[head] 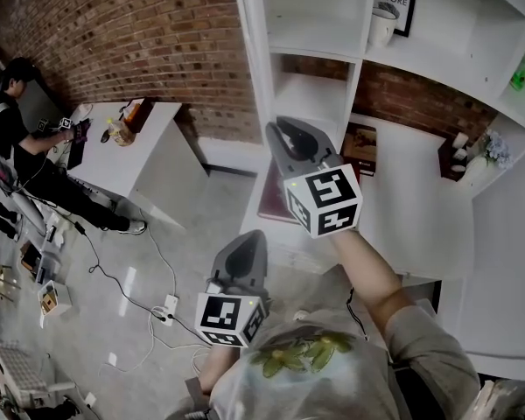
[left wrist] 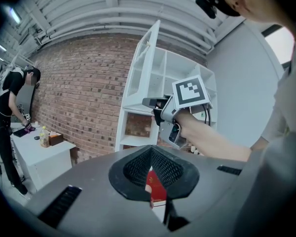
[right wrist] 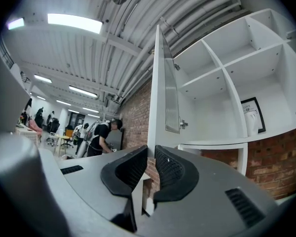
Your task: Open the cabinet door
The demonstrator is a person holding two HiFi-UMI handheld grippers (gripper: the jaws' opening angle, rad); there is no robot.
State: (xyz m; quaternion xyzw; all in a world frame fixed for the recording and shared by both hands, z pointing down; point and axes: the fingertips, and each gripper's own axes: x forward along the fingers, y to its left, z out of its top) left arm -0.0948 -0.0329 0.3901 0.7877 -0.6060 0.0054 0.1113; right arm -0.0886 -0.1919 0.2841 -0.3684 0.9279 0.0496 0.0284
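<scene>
Swing looks nearly done: right gripper (right wrist: 151, 154) clamps cabinet door (right wrist: 158, 93) edge, left gripper (left wrist: 151, 157) closed empty; next, release cleanly.

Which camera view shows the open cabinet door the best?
The left gripper view: the whole cabinet door stands swung open, with the right tool low on its edge. The right gripper view sees it edge-on between that tool's jaws. The head view gives only a narrow strip of it.
</scene>
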